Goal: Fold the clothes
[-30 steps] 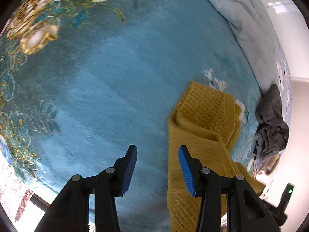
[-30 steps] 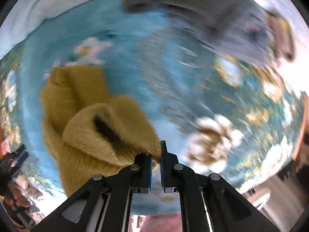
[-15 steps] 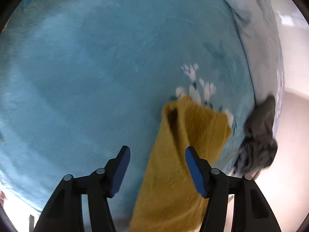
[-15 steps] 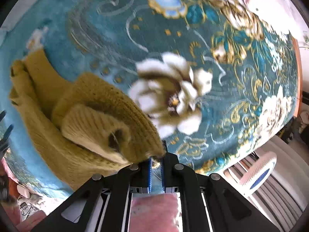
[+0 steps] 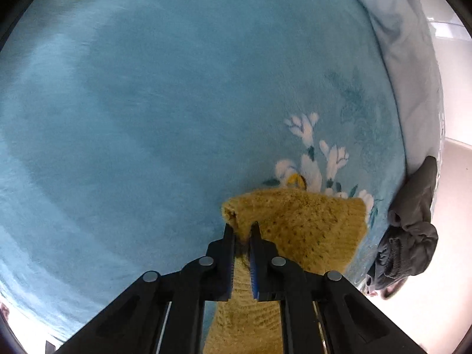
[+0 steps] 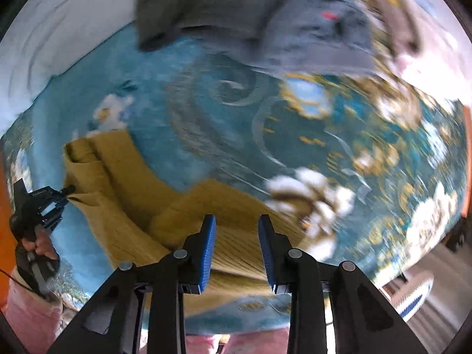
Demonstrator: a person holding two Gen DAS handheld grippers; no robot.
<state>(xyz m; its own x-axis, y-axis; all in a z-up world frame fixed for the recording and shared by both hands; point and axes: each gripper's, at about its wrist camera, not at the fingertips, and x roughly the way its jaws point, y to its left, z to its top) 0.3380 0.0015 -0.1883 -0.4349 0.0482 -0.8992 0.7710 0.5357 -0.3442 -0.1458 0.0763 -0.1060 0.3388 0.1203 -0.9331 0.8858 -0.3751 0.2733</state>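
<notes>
Left gripper (image 5: 242,233) pinches mustard knit sweater (image 5: 301,227) edge on blue floral blanket (image 5: 147,103); grey garment (image 5: 413,230) at right.

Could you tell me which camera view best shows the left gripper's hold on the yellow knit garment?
The left wrist view: the left gripper pinches the yellow knit garment in sharp close-up. The right wrist view shows that grip small, at the frame's edge.

sweater (image 5: 298,230) | mustard open knit, partly folded, flat on blue floral blanket | one corner pinched in closed left gripper (image 5: 242,233), rest trailing right | another fold just ahead of parted right gripper (image 6: 237,225), untouched
</notes>
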